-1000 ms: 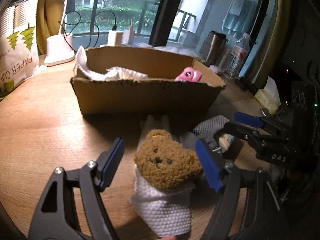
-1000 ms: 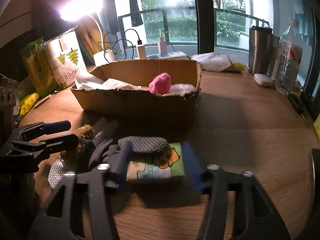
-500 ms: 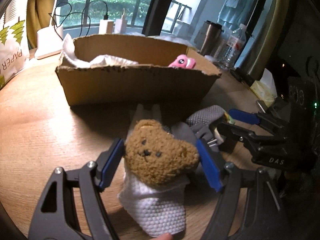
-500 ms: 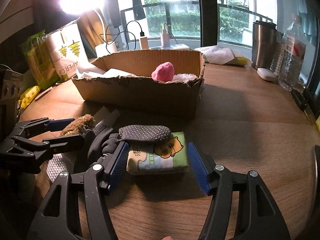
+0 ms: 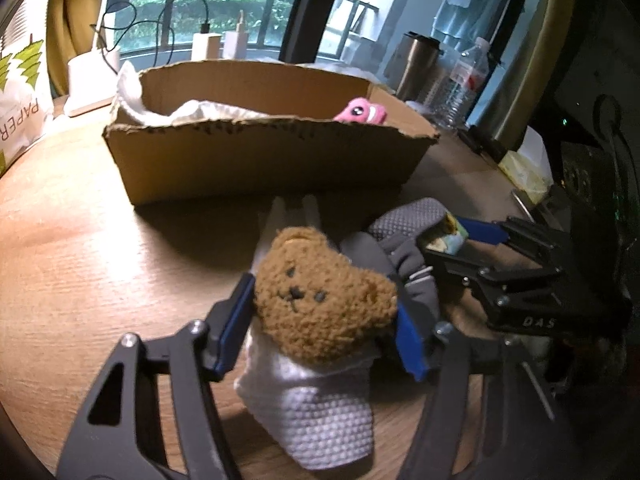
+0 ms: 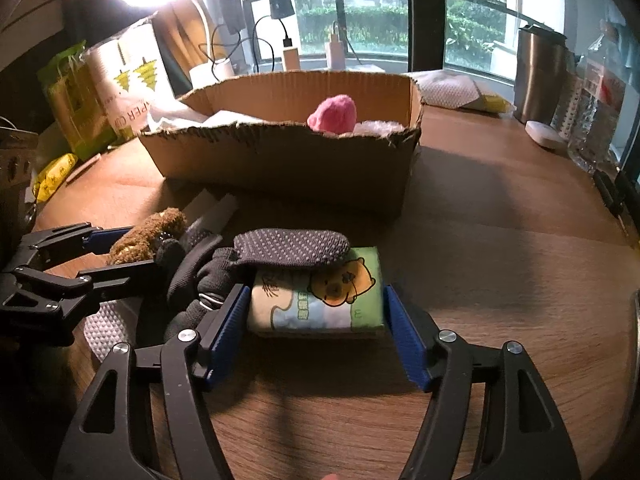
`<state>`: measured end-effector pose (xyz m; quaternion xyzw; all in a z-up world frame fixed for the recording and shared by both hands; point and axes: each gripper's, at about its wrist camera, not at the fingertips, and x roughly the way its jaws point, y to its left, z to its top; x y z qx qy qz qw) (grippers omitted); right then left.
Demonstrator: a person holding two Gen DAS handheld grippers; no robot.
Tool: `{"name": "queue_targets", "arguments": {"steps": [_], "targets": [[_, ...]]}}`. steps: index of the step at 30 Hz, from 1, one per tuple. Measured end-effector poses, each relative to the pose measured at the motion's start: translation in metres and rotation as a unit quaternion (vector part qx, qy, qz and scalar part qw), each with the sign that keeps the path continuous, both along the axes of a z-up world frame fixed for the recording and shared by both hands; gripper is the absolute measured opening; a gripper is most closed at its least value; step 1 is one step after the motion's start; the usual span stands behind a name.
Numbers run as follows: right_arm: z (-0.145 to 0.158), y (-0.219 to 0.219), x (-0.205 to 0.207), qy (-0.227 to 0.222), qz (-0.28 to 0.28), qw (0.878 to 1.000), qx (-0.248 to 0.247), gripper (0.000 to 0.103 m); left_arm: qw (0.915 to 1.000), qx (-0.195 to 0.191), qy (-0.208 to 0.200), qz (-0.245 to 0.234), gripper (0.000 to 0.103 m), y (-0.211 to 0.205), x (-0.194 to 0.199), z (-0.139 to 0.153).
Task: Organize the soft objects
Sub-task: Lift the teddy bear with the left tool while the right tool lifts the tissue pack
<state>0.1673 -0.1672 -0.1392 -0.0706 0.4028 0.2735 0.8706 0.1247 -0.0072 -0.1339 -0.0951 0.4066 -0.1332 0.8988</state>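
Bear (image 5: 320, 300) squeezed; tissue pack (image 6: 320, 300) flanked (right side clear).

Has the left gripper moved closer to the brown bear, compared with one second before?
Yes. The left gripper now has its closing blue pads against the brown bear's head, whereas earlier they stood wide of it. The cardboard box behind stays put.
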Motion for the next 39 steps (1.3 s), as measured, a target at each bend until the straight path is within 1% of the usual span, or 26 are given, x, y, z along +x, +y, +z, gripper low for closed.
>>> {"name": "queue_targets", "arguments": {"steps": [3, 9, 15, 25, 33, 39], "targets": [[0.001, 0.001, -0.002, -0.005, 0.000, 1.000, -0.003, 0.070, 1.0000, -0.002, -0.005, -0.002, 0.058, 0.000, -0.001, 0.002], [0.004, -0.006, -0.004, -0.014, -0.009, 1.000, 0.004, 0.069, 0.9998, -0.009, -0.020, 0.002, 0.056, 0.004, -0.005, 0.007], [0.008, -0.015, -0.005, -0.022, -0.022, 1.000, 0.004, 0.069, 0.9985, -0.022, -0.049, 0.009, 0.056, 0.011, -0.012, 0.021], [0.029, -0.037, -0.004, -0.050, -0.050, 0.997, 0.022, 0.069, 0.9956, -0.023, -0.089, 0.016, 0.056, 0.016, -0.018, 0.044], [0.044, -0.042, -0.003, -0.069, -0.057, 0.996, 0.031, 0.069, 0.9933, -0.026, -0.111, 0.020, 0.056, 0.017, -0.017, 0.058], [0.052, -0.040, -0.001, -0.081, -0.053, 0.995, 0.040, 0.070, 0.9920, -0.019, -0.123, 0.023, 0.056, 0.015, -0.013, 0.065]]}}
